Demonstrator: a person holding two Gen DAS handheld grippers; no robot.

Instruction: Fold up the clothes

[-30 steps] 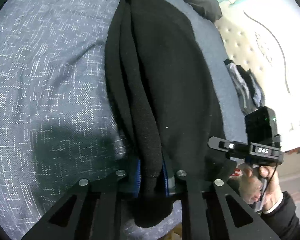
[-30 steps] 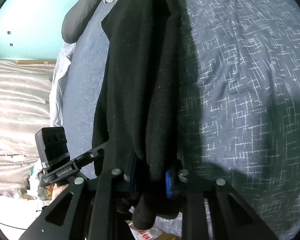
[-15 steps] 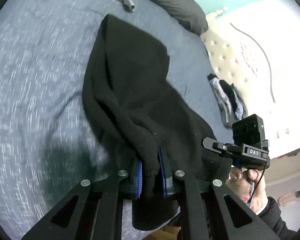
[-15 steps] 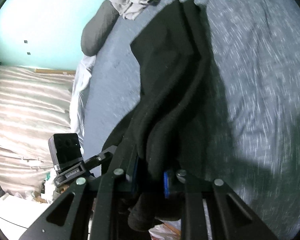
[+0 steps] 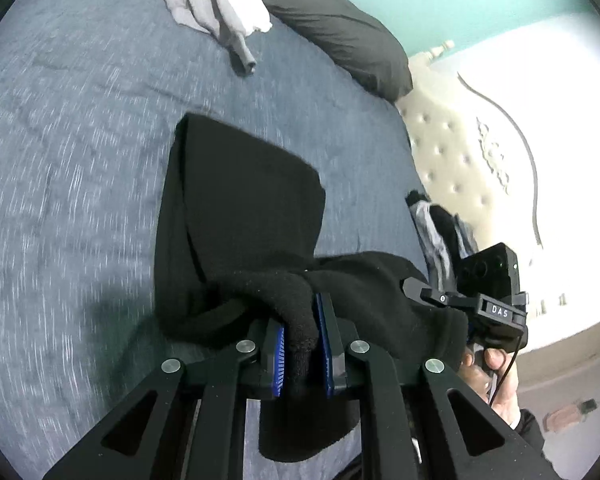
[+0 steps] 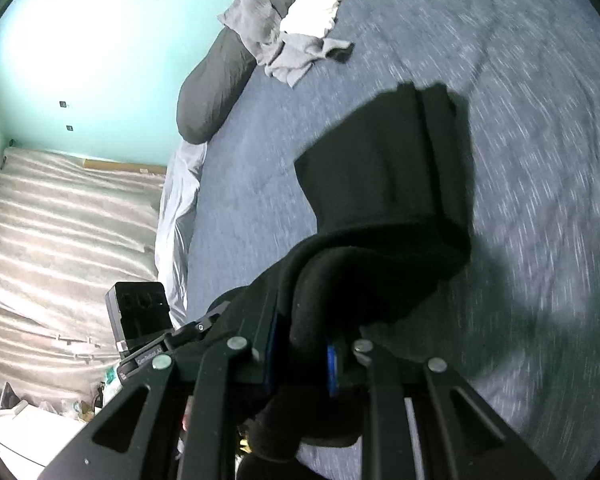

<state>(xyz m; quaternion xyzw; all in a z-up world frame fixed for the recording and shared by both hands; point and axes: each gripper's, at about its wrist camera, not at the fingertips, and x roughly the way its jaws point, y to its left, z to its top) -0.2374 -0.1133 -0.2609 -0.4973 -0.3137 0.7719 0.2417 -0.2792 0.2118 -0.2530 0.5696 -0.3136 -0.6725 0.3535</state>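
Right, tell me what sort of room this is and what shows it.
Most likely a bedroom. The black fleece garment lies on a bed with a blue-grey patterned cover, a long dark grey pillow lies at its far end, and a cream tufted headboard stands beside it against a pale teal wall.

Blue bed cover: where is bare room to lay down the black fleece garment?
Bare blue bed cover lies left of the black fleece garment, and between it and the grey and white clothes pile. Crowded: near the dark pillow and by the striped clothes at the tufted headboard.
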